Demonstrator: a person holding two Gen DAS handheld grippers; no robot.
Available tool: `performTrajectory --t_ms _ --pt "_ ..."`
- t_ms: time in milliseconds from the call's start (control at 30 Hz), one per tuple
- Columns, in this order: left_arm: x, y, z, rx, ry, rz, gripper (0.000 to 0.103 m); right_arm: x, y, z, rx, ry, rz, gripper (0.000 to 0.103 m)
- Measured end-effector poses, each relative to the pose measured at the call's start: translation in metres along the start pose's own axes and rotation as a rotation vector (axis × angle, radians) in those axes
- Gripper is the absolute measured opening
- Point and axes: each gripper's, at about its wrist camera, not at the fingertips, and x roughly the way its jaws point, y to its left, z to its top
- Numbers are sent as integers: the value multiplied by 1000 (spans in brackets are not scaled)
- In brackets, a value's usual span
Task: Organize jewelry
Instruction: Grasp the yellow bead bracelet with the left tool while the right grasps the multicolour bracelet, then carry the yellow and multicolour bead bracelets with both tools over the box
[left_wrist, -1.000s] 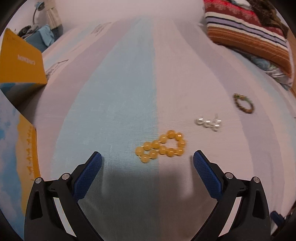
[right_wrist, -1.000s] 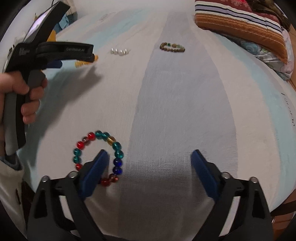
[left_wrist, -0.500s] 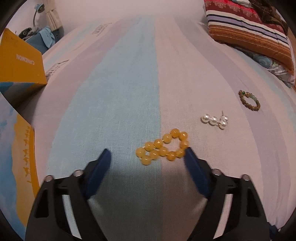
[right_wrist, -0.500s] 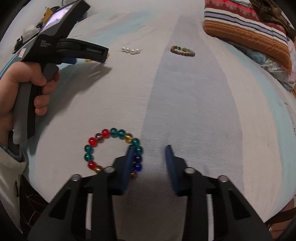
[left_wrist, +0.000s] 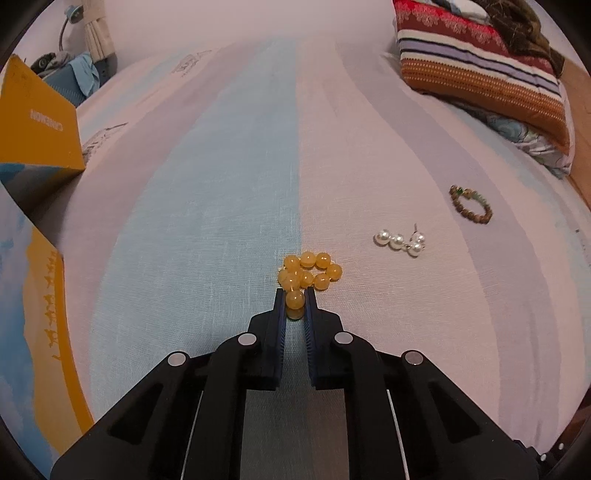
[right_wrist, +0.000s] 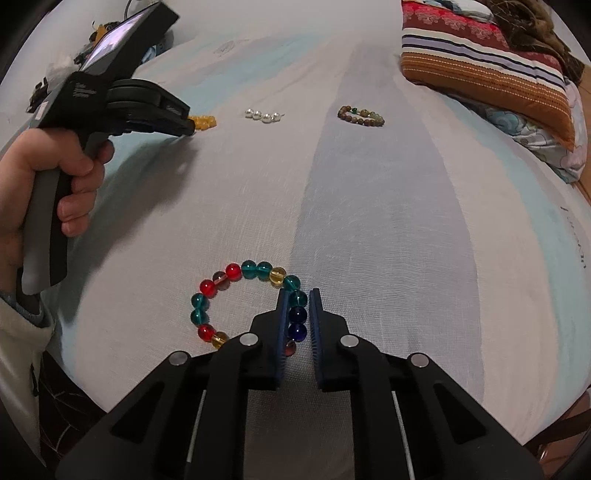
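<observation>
Since the left gripper (left_wrist: 295, 301) pinches the yellow bracelet (left_wrist: 309, 271) and the right gripper (right_wrist: 297, 306) pinches the colorful bracelet (right_wrist: 247, 301), lift both slowly off the bed (left_wrist: 221, 184).

Three bead bracelets lie on the bed: one yellow (left_wrist: 309, 272), one multicoloured (right_wrist: 248, 303), one brown (right_wrist: 361, 116), plus one pearl piece (right_wrist: 263, 115).

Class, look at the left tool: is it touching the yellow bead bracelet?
Touching. The left wrist view shows the left tool shut on a bead of the yellow bead bracelet, no gap either side.
</observation>
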Motion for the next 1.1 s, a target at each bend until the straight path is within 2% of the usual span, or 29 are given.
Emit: performTrajectory --t_ms 400,1100 --pt "-16 7 5 -36 -12 -60 9 -12 -9 5 38 -61 12 9" --pt "-49 2 2 -14 -66 -63 9 -30 -11 12 92 -112 42 9"
